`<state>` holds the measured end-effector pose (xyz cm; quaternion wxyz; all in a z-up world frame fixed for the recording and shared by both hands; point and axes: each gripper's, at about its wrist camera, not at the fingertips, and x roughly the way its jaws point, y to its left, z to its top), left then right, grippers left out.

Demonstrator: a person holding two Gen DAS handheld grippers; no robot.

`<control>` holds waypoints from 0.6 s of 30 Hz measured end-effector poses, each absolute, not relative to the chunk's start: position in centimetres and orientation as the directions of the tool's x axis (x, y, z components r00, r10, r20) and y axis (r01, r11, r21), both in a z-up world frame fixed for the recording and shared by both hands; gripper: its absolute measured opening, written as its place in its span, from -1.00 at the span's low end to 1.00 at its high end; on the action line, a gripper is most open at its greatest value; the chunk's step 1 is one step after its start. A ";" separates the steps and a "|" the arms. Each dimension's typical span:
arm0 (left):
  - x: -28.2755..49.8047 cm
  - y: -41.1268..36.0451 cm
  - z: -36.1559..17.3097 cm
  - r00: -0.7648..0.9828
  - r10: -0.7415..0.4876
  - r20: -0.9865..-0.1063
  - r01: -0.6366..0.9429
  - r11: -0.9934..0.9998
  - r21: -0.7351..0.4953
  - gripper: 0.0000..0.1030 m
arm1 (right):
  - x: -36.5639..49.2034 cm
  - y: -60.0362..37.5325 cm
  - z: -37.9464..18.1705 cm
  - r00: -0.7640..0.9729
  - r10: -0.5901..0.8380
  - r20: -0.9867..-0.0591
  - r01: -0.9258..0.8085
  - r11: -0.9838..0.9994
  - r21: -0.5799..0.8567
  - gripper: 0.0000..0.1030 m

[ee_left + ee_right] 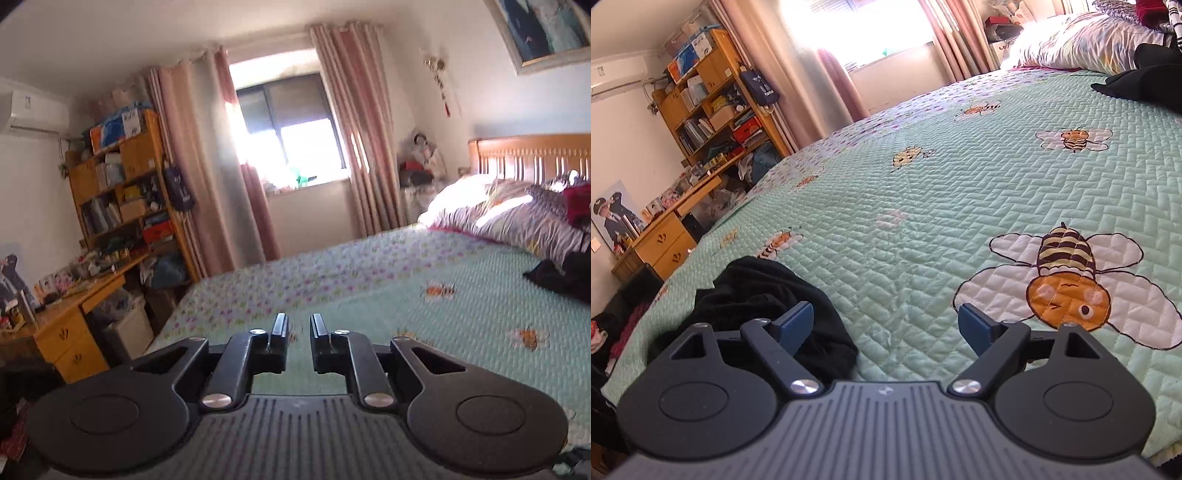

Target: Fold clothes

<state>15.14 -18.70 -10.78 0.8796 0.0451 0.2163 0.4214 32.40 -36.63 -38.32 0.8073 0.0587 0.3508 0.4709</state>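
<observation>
A crumpled black garment (764, 284) lies on the green bee-print bedspread (923, 206) near its front left edge. My right gripper (884, 308) hangs just above the bedspread, open wide, with nothing between its blue pads. Its left finger (796, 325) stands over the garment's right edge. My left gripper (299, 317) is raised above the bedspread (406, 280) and points across the bed toward the window. Its jaws stand a narrow gap apart with nothing between them. More dark clothing (561, 277) lies far off by the pillows, and it also shows as dark clothing (1141, 85) in the right wrist view.
A wooden desk (668, 240) and a packed bookshelf (125, 184) stand left of the bed. A bunched quilt and pillows (517, 218) sit against the wooden headboard (535, 155). Pink curtains (207, 166) frame the bright window. Red and dark items (624, 332) lie on the floor at the left.
</observation>
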 end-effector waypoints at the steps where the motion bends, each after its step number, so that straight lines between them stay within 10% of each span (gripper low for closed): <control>1: 14.9 -18.0 -12.9 0.531 0.753 -0.388 -0.722 0.642 0.257 -0.67 | 32.4 -36.7 -38.4 0.311 0.799 -0.514 -0.725 0.549 0.416 0.67; 8: 8.7 -15.2 -26.1 0.438 0.640 -0.631 -0.753 0.645 0.130 -0.34 | 30.4 -35.9 -38.1 0.234 0.830 -0.506 -0.845 0.431 0.317 0.70; 18: 3.0 -14.8 -30.1 0.433 0.590 -0.681 -0.797 0.604 0.016 0.16 | 24.5 -32.4 -38.6 0.302 0.810 -0.502 -0.953 0.269 -0.140 0.75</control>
